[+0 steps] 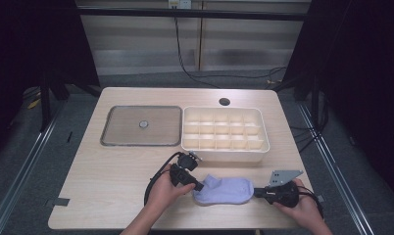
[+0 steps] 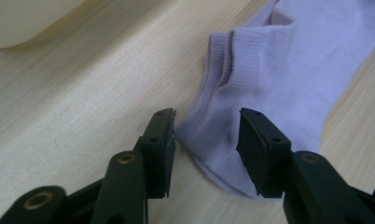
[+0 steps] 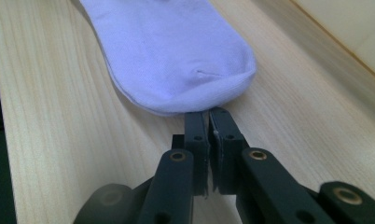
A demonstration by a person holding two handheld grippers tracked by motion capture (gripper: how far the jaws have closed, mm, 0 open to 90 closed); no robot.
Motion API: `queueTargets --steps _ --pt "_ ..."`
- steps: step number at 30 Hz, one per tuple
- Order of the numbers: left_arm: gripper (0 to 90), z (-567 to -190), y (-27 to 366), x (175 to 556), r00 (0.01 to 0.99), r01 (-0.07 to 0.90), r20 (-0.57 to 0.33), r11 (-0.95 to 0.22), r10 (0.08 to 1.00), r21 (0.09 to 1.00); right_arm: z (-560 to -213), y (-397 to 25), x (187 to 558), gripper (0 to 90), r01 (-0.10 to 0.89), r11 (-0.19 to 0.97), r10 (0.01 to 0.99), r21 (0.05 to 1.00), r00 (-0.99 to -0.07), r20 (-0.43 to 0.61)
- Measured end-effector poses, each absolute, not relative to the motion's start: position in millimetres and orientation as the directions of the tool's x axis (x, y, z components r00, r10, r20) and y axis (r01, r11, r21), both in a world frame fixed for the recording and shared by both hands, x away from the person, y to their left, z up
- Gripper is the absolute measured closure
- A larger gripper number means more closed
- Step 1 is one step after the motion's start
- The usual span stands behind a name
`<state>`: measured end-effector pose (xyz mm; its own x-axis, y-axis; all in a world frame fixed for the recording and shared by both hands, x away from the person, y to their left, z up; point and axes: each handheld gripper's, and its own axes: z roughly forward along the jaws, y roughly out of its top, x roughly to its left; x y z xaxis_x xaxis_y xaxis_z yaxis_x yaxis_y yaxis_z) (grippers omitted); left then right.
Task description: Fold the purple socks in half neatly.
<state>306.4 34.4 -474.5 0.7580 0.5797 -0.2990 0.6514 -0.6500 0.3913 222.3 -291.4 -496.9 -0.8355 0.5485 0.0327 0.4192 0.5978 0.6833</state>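
Observation:
A pale lilac sock [image 1: 223, 190] lies flat on the wooden table near its front edge, cuff to the left and toe to the right. My left gripper [image 1: 200, 187] is at the cuff end. In the left gripper view its jaws [image 2: 206, 144] stand open, with the edge of the sock [image 2: 279, 70] between them. My right gripper [image 1: 256, 192] is at the toe end. In the right gripper view its jaws [image 3: 209, 116] are shut on the very tip of the sock's [image 3: 176, 46] toe, where the fabric shows a small pucker.
A white box [image 1: 224, 155] divided into several small compartments stands just behind the sock. To the left of it lies a flat grey square lid [image 1: 121, 127] with a round knob. A cable hole [image 1: 224, 102] sits near the table's far edge.

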Motion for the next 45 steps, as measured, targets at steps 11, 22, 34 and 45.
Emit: queueTargets --steps 11,22,34,45 --pt "71.2 -473.4 30.8 301.6 0.75 0.659 -0.268 -0.656 0.604 0.367 -497.4 -286.2 222.3 86.6 0.425 0.59 0.546 0.687 -0.836 0.049" --pt "80.3 -475.1 36.6 303.6 0.719 0.695 -0.338 -0.634 0.608 0.339 -498.7 -287.6 223.0 86.2 0.426 0.579 0.544 0.695 -0.837 0.06" --pt "80.3 -465.4 48.4 309.1 0.676 0.735 -0.469 -0.569 0.568 0.37 -499.9 -288.6 224.4 86.3 0.436 0.563 0.546 0.703 -0.834 0.08" --pt "80.3 -465.7 48.7 310.4 0.67 0.739 -0.47 -0.576 0.575 0.349 -500.2 -288.0 224.7 86.1 0.434 0.562 0.543 0.704 -0.836 0.082"
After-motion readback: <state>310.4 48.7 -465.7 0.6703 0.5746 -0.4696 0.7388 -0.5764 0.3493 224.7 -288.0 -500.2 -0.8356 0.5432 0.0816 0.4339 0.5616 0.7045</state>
